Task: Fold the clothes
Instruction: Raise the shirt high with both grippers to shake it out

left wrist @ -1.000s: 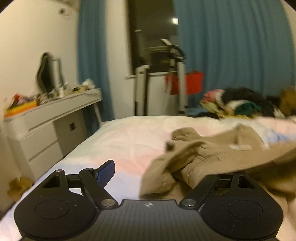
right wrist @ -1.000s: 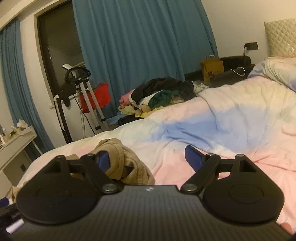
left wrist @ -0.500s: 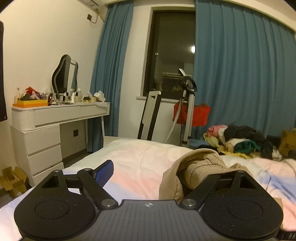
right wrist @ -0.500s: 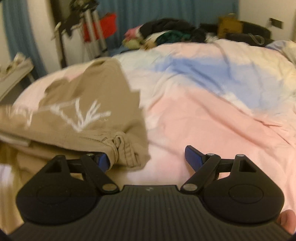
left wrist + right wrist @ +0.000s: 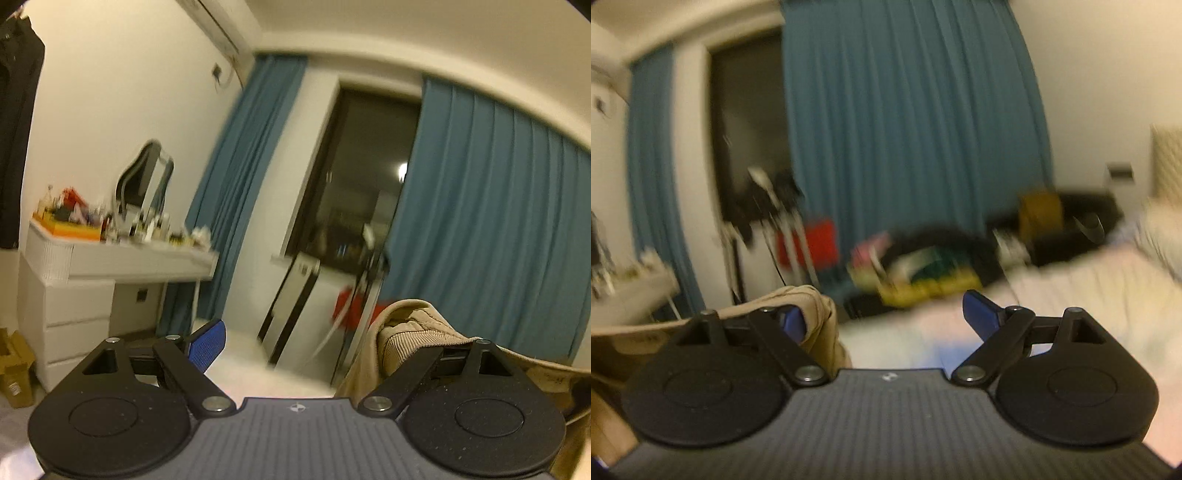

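Observation:
A tan garment (image 5: 413, 328) hangs draped over the right finger of my left gripper (image 5: 306, 339), whose jaws stand wide apart; the left blue pad (image 5: 207, 341) is bare. In the right wrist view the same tan garment (image 5: 812, 306) is draped over the left finger of my right gripper (image 5: 886, 317), also wide open, with its right blue pad (image 5: 979, 314) bare. Both grippers are lifted and hold the garment stretched between them above the pink and blue bed (image 5: 1071, 295).
A white dresser (image 5: 74, 295) with a mirror and clutter stands at the left. Blue curtains (image 5: 498, 221) flank a dark window. A frame with a red bag (image 5: 809, 243) and a pile of clothes (image 5: 923, 266) lie beyond the bed. A pillow (image 5: 1167, 229) is at the right.
Both grippers have risen and tilted up, lifting the tan garment off the bed. The right view now faces the curtains instead of down at the spread garment.

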A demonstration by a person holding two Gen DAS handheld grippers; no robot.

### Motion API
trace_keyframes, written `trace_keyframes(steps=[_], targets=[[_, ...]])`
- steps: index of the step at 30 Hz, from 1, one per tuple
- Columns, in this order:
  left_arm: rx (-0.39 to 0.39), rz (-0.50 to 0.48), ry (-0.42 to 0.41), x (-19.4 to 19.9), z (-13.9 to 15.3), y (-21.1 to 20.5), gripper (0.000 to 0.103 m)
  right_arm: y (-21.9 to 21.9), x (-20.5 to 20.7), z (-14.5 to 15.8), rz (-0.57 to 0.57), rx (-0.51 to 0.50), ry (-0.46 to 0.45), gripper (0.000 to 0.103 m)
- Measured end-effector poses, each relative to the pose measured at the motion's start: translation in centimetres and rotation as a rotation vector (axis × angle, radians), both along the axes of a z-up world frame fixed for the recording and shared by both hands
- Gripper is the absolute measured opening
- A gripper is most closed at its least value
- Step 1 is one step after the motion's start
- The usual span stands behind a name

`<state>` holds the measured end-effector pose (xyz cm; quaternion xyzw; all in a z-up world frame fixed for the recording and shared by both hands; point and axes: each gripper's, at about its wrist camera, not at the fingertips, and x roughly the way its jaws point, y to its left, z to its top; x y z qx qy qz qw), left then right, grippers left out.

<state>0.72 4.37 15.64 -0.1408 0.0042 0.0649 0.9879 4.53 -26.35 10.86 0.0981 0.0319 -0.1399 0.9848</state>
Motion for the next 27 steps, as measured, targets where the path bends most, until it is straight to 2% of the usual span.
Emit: trace_keyframes(steps=[4,8,12,15,18,21,24,27], targets=[[-0.023,-0.004,-0.148,-2.2,8.7,0.9,0.089,-0.1,-2.6,10.3,0.059,-0.019,-0.144,0.087],[-0.003,-0.015,-0.290,-5.2,17.0,1.8,0.092,-0.4,-6.0,18.3,0.123,0.007,-0.242,0.087],[0.057,-0.008,-0.425,-9.7,22.7,2.6,0.095,-0.2,-10.7,24.1,0.161,-0.012,-0.333,0.087],[0.062,-0.026,-0.487,-13.1,26.0,3.1,0.097,-0.2,-14.5,27.2,0.196,-0.029,-0.392,0.087],[0.060,-0.057,-0.511,-15.5,28.3,3.5,0.099,-0.2,-17.5,29.0,0.212,-0.060,-0.436,0.087],[0.063,-0.099,-0.496,-16.5,29.0,3.6,0.100,-0.2,-19.3,29.1,0.199,-0.105,-0.458,0.087],[0.059,-0.148,-0.441,-15.3,27.5,3.5,0.101,-0.9,-19.5,27.8,0.202,-0.103,-0.429,0.087],[0.056,-0.192,-0.387,-13.3,25.2,3.4,0.101,-2.0,-18.2,25.2,0.219,-0.065,-0.362,0.087]])
